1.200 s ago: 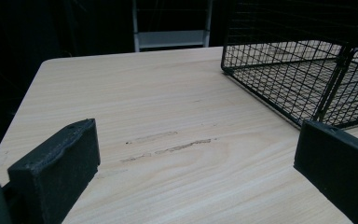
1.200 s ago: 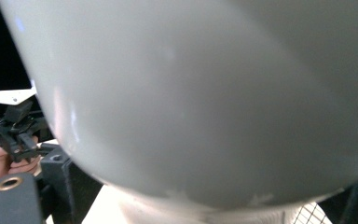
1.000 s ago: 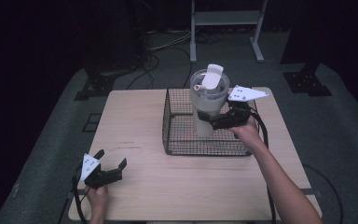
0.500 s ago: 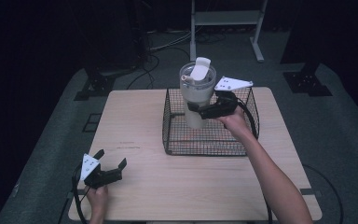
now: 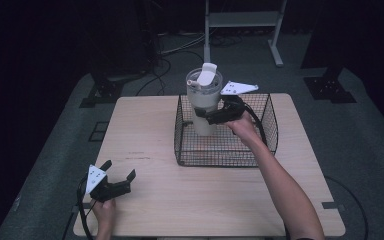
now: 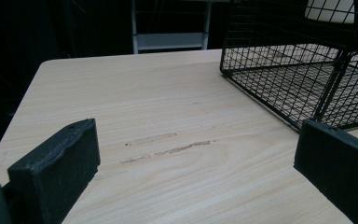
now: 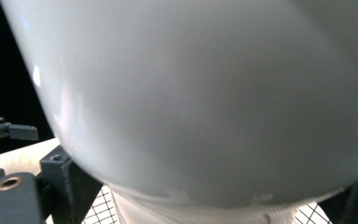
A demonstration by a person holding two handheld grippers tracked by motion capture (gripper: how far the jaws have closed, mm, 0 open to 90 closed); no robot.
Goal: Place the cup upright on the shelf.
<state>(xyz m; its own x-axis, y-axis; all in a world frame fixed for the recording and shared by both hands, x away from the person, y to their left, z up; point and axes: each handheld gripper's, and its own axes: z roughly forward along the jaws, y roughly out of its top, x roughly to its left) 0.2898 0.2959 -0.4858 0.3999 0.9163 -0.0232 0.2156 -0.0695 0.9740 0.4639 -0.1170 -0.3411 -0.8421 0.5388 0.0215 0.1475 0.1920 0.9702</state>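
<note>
A white lidded tumbler (image 5: 203, 97) stands upright in the left part of a black wire basket (image 5: 230, 150), its top well above the rim. My right gripper (image 5: 209, 119) is shut on the tumbler's lower body from the right. In the right gripper view the tumbler (image 7: 205, 93) looms close, a black jaw on each side of its narrower base. Whether its base touches the basket floor I cannot tell. My left gripper (image 5: 116, 180) rests open near the table's front left corner, nothing between its jaws. In the left gripper view the basket (image 6: 298, 74) lies ahead to the right.
The light wooden table (image 5: 145, 130) has bare board left of and in front of the basket. Stand legs and cables lie on the dark floor behind the table. Faint scuff marks (image 6: 168, 144) show on the wood ahead of the left gripper.
My right gripper has carried the tumbler leftward, from the basket's right side to its left side. The left gripper has not moved.
</note>
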